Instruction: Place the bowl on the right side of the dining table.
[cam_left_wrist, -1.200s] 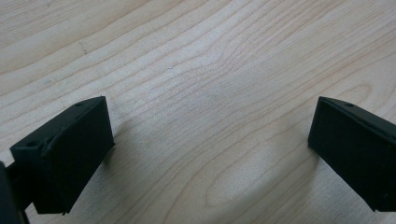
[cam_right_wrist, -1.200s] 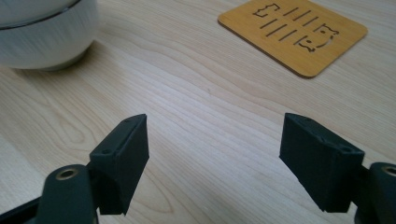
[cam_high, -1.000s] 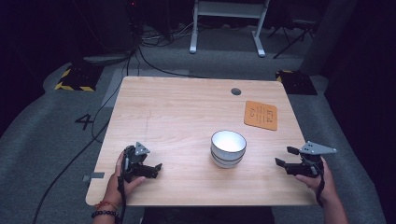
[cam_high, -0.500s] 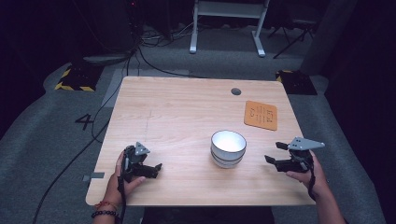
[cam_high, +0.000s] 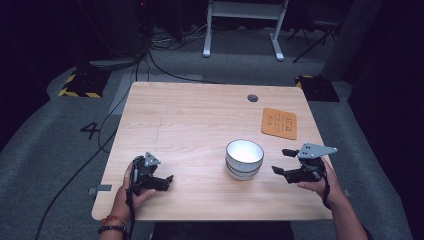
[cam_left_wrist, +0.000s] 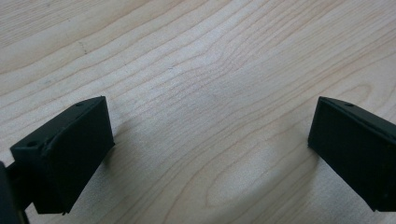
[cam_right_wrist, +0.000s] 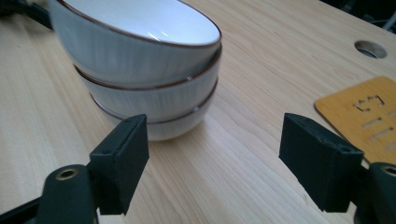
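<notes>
From above, the stack of bowls (cam_high: 244, 159) sits at about five o'clock on the surface (cam_high: 200, 120); the right hand-held gripper (cam_high: 283, 161), released, has slid in from the edge and now sits just beside it at three o'clock. The left hand-held gripper (cam_high: 167, 181) has stayed put at seven o'clock. Its own view shows jaws spread over bare wood. The right gripper view frames the bowls between spread jaws, so a grasp looks near, with an orange card (cam_right_wrist: 369, 116) at two o'clock.
</notes>
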